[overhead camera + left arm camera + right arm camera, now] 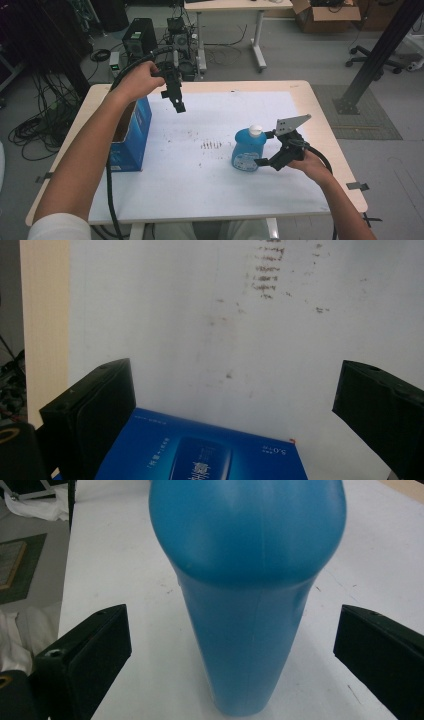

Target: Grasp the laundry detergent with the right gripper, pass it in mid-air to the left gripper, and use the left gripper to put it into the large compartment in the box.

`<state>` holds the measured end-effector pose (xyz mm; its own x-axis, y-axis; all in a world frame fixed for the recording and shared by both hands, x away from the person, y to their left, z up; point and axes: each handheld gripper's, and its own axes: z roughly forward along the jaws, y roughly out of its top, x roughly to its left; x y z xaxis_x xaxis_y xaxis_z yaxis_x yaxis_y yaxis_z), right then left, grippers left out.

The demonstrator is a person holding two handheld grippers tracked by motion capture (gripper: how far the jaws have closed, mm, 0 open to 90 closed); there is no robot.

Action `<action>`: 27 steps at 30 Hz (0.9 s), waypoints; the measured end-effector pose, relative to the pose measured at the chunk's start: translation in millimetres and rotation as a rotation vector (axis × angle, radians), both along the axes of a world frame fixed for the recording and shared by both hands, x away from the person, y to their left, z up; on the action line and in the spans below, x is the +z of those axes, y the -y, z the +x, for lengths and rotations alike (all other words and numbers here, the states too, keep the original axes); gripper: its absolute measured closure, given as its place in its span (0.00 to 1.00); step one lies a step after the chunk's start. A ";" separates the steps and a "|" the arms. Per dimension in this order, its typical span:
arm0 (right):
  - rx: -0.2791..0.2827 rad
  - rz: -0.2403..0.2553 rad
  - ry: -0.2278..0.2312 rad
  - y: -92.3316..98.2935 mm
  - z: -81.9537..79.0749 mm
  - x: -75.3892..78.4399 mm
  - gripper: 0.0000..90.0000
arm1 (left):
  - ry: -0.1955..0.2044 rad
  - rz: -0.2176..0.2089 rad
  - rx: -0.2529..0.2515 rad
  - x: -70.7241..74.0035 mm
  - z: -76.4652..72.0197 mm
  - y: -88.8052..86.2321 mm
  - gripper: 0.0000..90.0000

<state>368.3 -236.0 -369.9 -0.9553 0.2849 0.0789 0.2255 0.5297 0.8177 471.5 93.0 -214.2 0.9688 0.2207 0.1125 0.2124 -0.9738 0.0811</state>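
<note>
Blue plastic bottle (246,150) with a white cap (256,131) stands upright on the white sheet (215,200), at about 4 o'clock from its centre. My right gripper (267,148) has both jaws spread wide — one on each side of the bottle, neither touching it. My left gripper (178,102) hangs at 10 o'clock, jaws wide apart and holding nothing, above the sheet just beside the open blue box (131,135).
</note>
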 end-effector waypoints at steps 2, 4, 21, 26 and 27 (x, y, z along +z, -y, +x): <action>-0.001 0.004 0.000 -0.8 0.4 -0.2 0.02 | -0.002 -0.001 0.000 -0.1 0.0 -0.1 0.04; -0.001 0.005 -0.002 -1.9 0.8 -0.4 0.02 | -0.002 0.000 -0.001 -0.1 -0.1 0.0 0.04; 0.002 0.015 0.000 -16.0 4.6 -7.8 0.02 | -0.006 0.000 -0.002 -1.3 0.5 1.2 0.04; 0.004 0.025 0.000 -20.0 5.9 -11.0 0.04 | -0.008 -0.002 -0.003 -2.6 0.7 1.9 0.04; 0.005 0.028 0.000 -20.6 6.1 -11.6 0.05 | -0.009 0.000 -0.004 -2.4 0.9 2.1 0.04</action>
